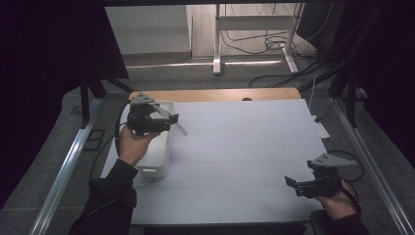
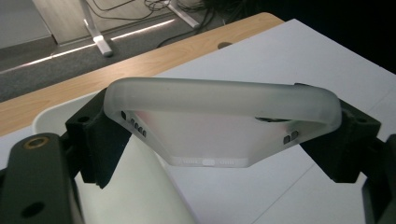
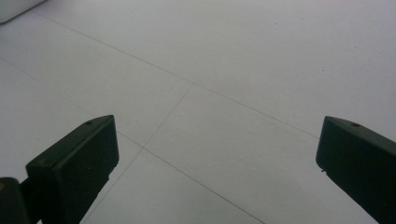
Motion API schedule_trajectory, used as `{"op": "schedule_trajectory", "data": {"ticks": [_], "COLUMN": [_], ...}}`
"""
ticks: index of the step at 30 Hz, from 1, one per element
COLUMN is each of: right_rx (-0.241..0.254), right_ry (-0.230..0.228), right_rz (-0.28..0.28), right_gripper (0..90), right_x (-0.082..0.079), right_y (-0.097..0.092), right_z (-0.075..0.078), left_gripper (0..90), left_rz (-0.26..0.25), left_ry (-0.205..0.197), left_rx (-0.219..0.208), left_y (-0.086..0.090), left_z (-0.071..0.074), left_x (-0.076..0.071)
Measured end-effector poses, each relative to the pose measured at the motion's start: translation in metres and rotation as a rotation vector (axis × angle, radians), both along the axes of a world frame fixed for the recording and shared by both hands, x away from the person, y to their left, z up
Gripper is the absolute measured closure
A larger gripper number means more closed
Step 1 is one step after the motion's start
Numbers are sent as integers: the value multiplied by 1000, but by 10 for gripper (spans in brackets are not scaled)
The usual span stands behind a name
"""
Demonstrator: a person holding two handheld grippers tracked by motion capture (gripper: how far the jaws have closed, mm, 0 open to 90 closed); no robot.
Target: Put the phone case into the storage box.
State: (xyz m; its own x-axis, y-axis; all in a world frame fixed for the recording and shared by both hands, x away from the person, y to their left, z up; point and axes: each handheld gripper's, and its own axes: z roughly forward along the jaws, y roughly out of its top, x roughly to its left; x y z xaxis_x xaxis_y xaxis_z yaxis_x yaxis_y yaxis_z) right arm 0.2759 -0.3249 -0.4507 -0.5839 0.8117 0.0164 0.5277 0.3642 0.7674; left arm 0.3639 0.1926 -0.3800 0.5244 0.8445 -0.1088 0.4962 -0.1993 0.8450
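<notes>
Frosted translucent soft-plastic phone case [image 2: 219, 116] sits pinched across its width between the black fingers [image 2: 95, 140] of the left gripper [image 1: 164, 120], which hangs at the upper left of the high view, over the near rim of the white rectangular plastic bin [image 1: 159, 161] standing on the white desk [image 1: 235, 147]. The hold looks shallow: in the left gripper view the pads catch only the two outer edges of the case, near its corners, and most of the shell juts out past them. Since the case is flexible, it may bow under the squeeze and pop free, dropping either back into the bin or onto the desk. A quick swing toward the middle of the desk could also make the overhanging end flap and twist in the pads, so that it lands tilted or face down. The right gripper [image 1: 291, 183] waits at the lower right of the high view, low over bare desk, its fingers [image 3: 74, 163] spread wide with nothing between them. If it comes in to help, it could knock the case loose rather than catch it, because the shell offers only thin edges to grab.
</notes>
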Motion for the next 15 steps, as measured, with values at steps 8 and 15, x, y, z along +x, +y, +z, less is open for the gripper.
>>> {"op": "schedule_trajectory", "data": {"ticks": [8,15], "right_rx": [-2,-12], "right_ry": [-3,-8], "right_rz": [-3,7], "right_gripper": [0,0], "right_x": [0,-1], "right_y": [0,1], "right_z": [0,0], "left_gripper": [168,168], "left_rz": [48,94], "left_ry": [6,-3], "left_rx": [-11,-9], "left_y": [10,18], "left_z": [1,5], "left_x": [4,8]}}
